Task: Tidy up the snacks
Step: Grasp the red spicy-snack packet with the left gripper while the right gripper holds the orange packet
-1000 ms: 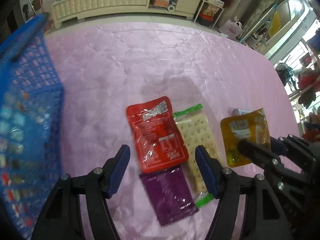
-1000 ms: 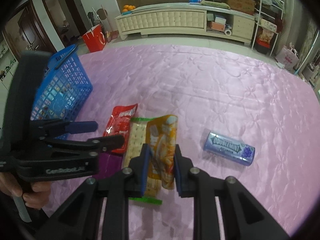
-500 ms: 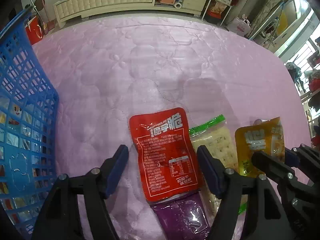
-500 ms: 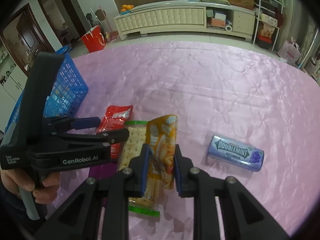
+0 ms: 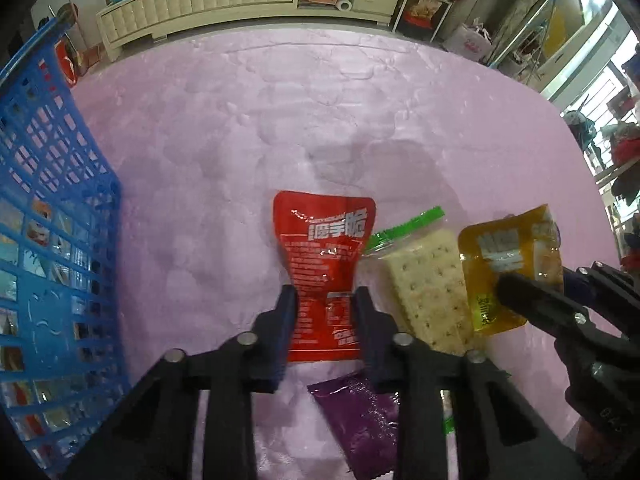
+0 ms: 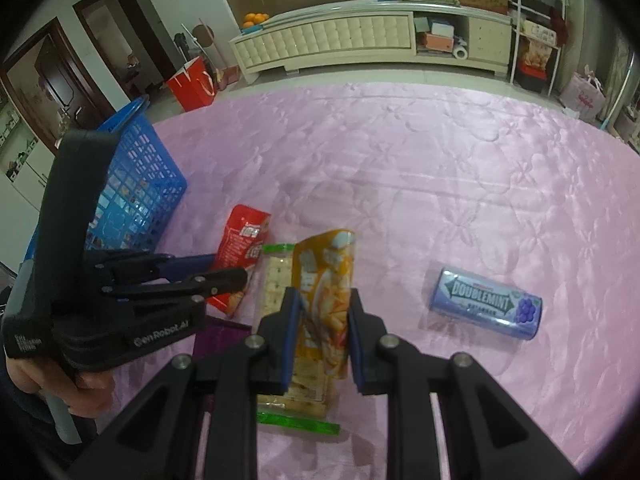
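The fingers of the left gripper (image 5: 325, 312) have just been closing, and now they pinch the red snack bag (image 5: 325, 264) between them. A moment ago they stood wide apart over it. The right gripper (image 6: 322, 328) is closed on the yellow snack bag (image 6: 325, 280) and holds it tilted up off the cracker pack (image 6: 276, 276).

Both bags are near the middle of the pink bed cover (image 5: 280, 120). The blue basket (image 5: 44, 240) waits at its left edge. The purple packet (image 5: 360, 420) and the gum tin (image 6: 486, 308) lie untouched. Both hands look ready to lift and carry their bags to the basket.
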Available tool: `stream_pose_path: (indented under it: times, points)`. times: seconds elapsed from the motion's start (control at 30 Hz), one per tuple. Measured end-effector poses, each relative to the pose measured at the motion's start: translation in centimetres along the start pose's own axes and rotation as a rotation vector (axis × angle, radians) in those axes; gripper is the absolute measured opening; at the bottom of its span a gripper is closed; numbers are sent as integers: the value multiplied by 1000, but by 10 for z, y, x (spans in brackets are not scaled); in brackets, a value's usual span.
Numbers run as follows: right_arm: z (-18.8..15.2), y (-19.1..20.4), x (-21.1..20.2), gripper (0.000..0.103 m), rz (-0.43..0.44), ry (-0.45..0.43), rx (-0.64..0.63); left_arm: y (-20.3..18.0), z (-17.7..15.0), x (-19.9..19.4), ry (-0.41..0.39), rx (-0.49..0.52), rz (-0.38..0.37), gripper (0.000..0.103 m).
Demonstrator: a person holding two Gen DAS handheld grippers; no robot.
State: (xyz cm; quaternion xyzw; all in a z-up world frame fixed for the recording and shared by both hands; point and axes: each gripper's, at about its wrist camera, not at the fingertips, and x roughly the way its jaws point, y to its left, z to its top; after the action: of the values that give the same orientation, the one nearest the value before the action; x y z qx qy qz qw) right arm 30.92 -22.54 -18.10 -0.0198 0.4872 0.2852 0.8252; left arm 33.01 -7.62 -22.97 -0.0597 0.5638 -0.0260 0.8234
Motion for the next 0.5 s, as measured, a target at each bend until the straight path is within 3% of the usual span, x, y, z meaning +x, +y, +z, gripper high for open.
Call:
stream_pose_path:
  times: [0.13,0.5]
  points:
    - [0,2,-1,27,3,0,2,-6,-4,-2,-11,32,32,0]
    - [1,11,-29,26,-17,-21,4,-1,-8,-48,-100,14,-8,0]
